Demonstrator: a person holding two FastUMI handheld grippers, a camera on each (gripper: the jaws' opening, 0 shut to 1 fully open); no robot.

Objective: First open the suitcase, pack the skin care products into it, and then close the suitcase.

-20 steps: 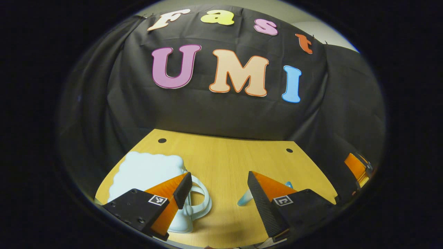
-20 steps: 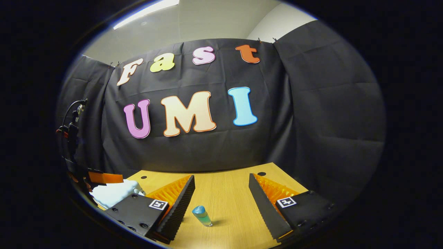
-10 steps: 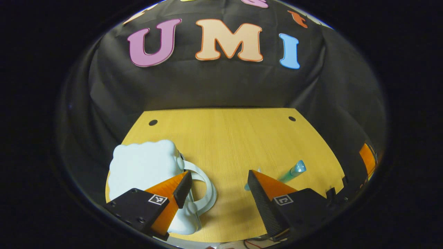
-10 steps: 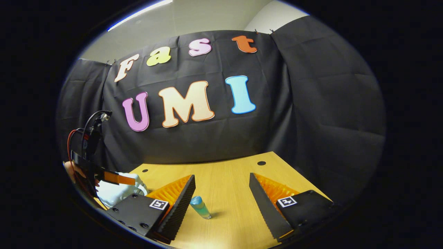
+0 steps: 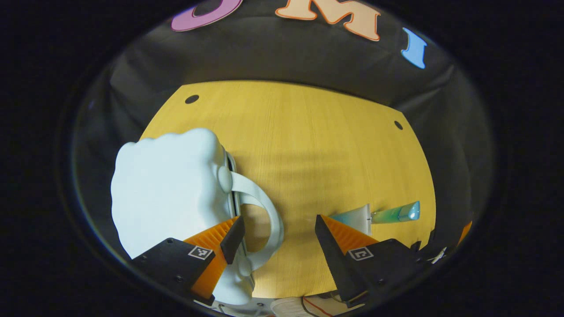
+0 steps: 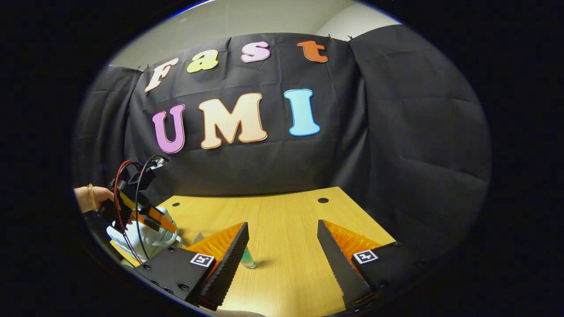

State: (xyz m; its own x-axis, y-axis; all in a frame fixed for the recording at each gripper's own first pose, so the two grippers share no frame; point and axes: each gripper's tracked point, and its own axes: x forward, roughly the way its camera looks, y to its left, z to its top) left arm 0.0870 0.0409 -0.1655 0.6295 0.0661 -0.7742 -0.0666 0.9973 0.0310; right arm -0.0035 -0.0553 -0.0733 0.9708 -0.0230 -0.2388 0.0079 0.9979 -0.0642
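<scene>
A pale blue, cloud-shaped suitcase (image 5: 167,185) lies shut on the wooden table (image 5: 308,145), its white handle (image 5: 266,207) arching toward the table's middle. My left gripper (image 5: 277,220) hovers open above it, the left finger over the case's edge by the handle. A small green bottle with a blue cap (image 5: 396,213) and the pale end of a tube (image 5: 354,218) sit beyond the right finger. In the right gripper view my right gripper (image 6: 282,223) is open and low over the table. The bottle (image 6: 248,260) peeks from behind its left finger. The suitcase (image 6: 147,240) sits under the left gripper (image 6: 145,215).
A hand with a bracelet (image 6: 90,198) holds the left gripper, with red and black cables looping off it. Black cloth walls close the table's far and side edges. Two dark holes (image 5: 191,99) mark the tabletop's far corners. Bare wood stretches between the suitcase and the bottle.
The left gripper has risen and tipped down, so it now looks onto the suitcase from above. In the right gripper view the bottle has slid behind the left finger.
</scene>
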